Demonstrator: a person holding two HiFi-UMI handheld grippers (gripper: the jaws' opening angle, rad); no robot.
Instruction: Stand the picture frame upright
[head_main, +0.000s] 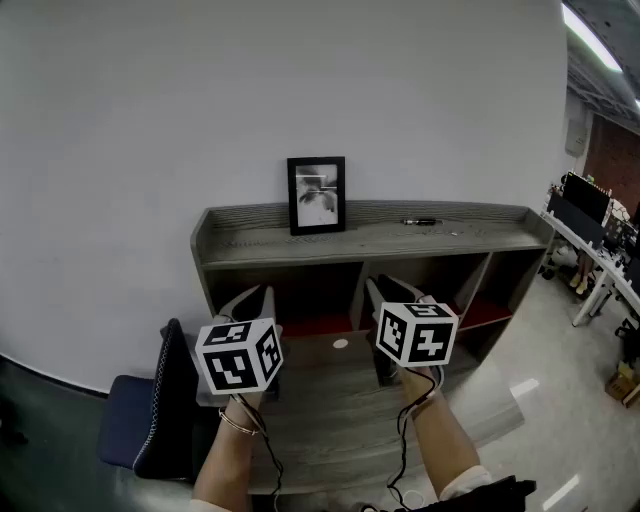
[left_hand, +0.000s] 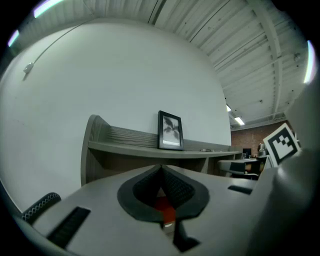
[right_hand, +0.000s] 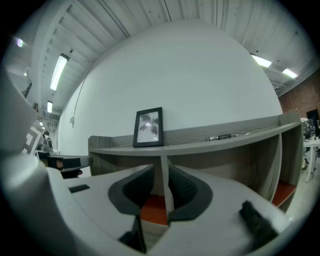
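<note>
The black picture frame (head_main: 317, 195) stands upright on top of the grey shelf unit (head_main: 450, 238), leaning back against the white wall. It also shows in the left gripper view (left_hand: 170, 130) and the right gripper view (right_hand: 149, 127). Both grippers hover low over the desk, well short of the frame. My left gripper (head_main: 260, 295) (left_hand: 161, 169) has its pad tips meeting, with nothing between them. My right gripper (head_main: 388, 288) (right_hand: 161, 172) stands open with a clear gap, through which the shelf's divider shows; it holds nothing.
A dark pen (head_main: 418, 221) lies on the shelf top to the right of the frame. The lower compartments have red floors (head_main: 480, 312). A grey desk (head_main: 340, 410) with a small white disc (head_main: 341, 343) lies under the grippers. A dark chair (head_main: 150, 415) stands at the left.
</note>
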